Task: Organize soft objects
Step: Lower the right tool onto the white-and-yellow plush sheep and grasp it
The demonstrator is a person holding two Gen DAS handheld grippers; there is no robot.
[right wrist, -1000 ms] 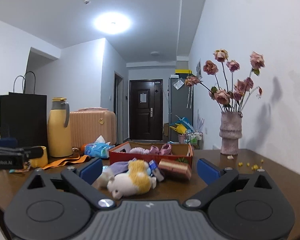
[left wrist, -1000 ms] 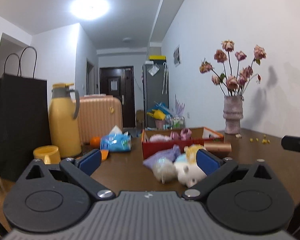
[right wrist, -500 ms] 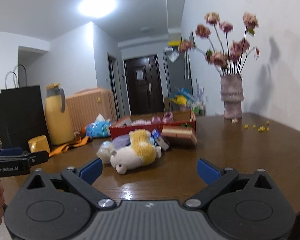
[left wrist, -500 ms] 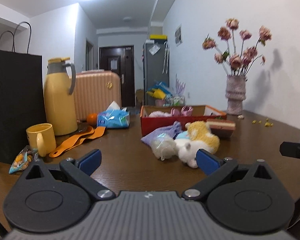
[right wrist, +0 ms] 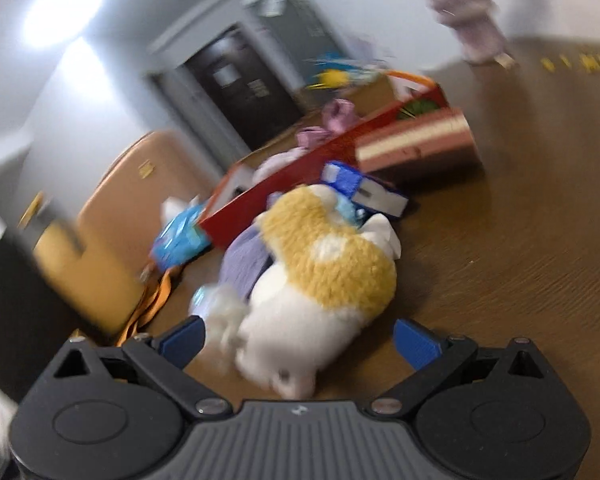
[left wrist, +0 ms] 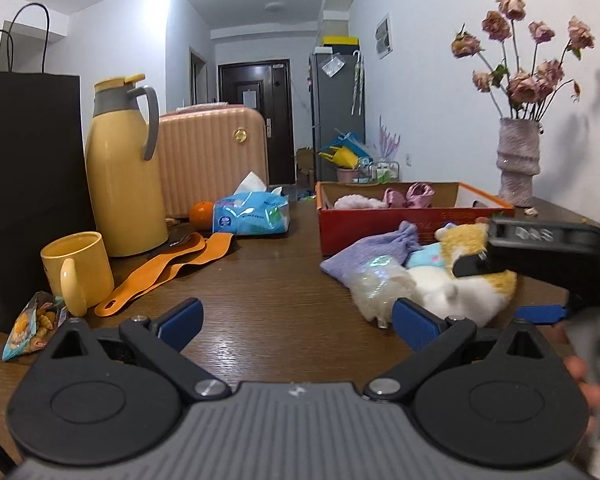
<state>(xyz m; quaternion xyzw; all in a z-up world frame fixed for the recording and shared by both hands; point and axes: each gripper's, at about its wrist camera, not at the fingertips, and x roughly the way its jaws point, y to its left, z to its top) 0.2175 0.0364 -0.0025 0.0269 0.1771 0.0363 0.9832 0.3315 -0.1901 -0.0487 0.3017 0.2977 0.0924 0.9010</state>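
Observation:
A white and orange plush toy (right wrist: 324, 280) lies on the brown table (right wrist: 520, 240), against a purple knitted pouch (right wrist: 240, 268) and a clear crinkly bag (left wrist: 380, 284). My right gripper (right wrist: 298, 338) is open and tilted down, with the plush's white end between its blue pads; this view is blurred. Behind the pile stands a red box (left wrist: 380, 228) holding pink soft items (left wrist: 404, 196). My left gripper (left wrist: 297, 320) is open over bare table, left of the plush (left wrist: 472, 292). The right gripper's black body crosses the right side of the left wrist view.
On the left stand a yellow thermos (left wrist: 124, 176), a yellow mug (left wrist: 80, 268), a black paper bag (left wrist: 28, 184), orange straps (left wrist: 168, 268), a tissue pack (left wrist: 252, 212) and a snack packet (left wrist: 32, 324). A striped block (right wrist: 416, 144) lies by the box. A flower vase (left wrist: 518, 164) stands far right.
The right gripper has swung down and forward onto the plush, which now sits between its fingers. It has come into the left wrist view. The left gripper has tilted down slightly.

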